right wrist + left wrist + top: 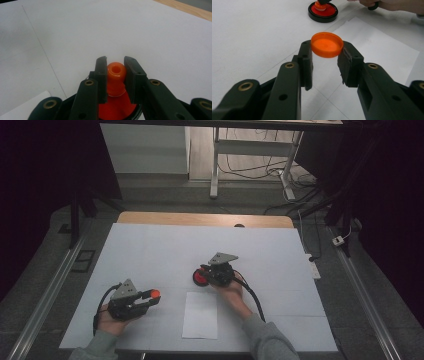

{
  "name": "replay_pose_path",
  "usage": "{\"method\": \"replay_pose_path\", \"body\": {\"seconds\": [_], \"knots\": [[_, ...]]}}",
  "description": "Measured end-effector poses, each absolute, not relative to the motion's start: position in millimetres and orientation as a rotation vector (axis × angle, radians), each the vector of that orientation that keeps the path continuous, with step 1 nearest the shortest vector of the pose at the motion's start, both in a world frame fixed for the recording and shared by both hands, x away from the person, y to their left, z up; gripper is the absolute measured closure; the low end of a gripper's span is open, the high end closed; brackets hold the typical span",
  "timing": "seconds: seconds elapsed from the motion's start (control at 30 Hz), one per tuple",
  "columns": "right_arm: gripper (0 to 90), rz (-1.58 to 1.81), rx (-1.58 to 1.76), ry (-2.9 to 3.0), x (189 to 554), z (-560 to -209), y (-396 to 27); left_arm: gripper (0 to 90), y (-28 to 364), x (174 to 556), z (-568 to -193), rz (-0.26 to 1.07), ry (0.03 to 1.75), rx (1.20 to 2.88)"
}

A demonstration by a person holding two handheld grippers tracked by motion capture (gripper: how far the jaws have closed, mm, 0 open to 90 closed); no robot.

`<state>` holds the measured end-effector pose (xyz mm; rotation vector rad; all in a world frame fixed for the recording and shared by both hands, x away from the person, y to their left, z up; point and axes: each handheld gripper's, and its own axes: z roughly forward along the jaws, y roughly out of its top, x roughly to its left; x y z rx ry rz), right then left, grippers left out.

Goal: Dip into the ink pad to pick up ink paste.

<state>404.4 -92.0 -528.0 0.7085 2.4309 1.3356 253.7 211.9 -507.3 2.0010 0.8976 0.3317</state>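
1. The left gripper (325,53) pinches an orange cap (327,44) only by its rim at the jaw tips, above the white table (150,255); a small tilt could let it slip out
2. The right gripper (115,75) is clamped on the orange handle (116,72) of a stamp pressed into a round black ink pad (322,12) with a red centre; lifting could drag the pad along or smear ink
3. A blank white sheet of paper (201,315) lies between the hands, near the table's front edge
4. The cap is shallow, glossy and round; the handle is a rounded knob with a hole in its top
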Motion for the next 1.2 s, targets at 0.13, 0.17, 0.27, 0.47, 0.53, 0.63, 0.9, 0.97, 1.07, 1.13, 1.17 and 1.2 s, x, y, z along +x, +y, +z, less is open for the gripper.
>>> {"method": "replay_pose_path", "body": {"seconds": [0.13,0.17,0.27,0.47,0.53,0.63,0.9,0.97,1.07,1.13,1.17,1.2], "knots": [[72.8,1.347,0.714,2.423,404,-529,-93,65.5,211,253,-507,0.333,0.898,2.002],[72.7,1.353,0.713,2.419,404,-530,-93,65.5,211,253,-507,0.332,0.897,2.001],[72.7,1.368,0.721,2.411,404,-531,-94,65.4,212,253,-507,0.333,0.898,1.996],[72.8,1.376,0.723,2.405,403,-532,-94,65.4,212,253,-507,0.329,0.897,1.998],[72.8,1.376,0.720,2.405,403,-532,-94,65.4,212,254,-507,0.328,0.896,1.997],[72.8,1.370,0.720,2.409,404,-531,-94,65.4,212,254,-507,0.329,0.898,1.995],[72.8,1.362,0.723,2.407,403,-531,-93,65.4,213,254,-507,0.331,0.899,1.991],[72.7,1.360,0.723,2.405,403,-531,-93,65.5,213,254,-507,0.330,0.901,1.992],[72.5,1.373,0.730,2.406,404,-531,-93,65.4,213,254,-507,0.330,0.900,1.995],[72.4,1.432,0.731,2.387,405,-530,-98,65.4,213,254,-507,0.330,0.900,1.989],[72.4,1.489,0.758,2.362,406,-527,-101,65.4,214,254,-507,0.329,0.900,1.986],[72.4,1.536,0.779,2.335,406,-522,-105,65.4,215,254,-507,0.330,0.900,1.985]]}}
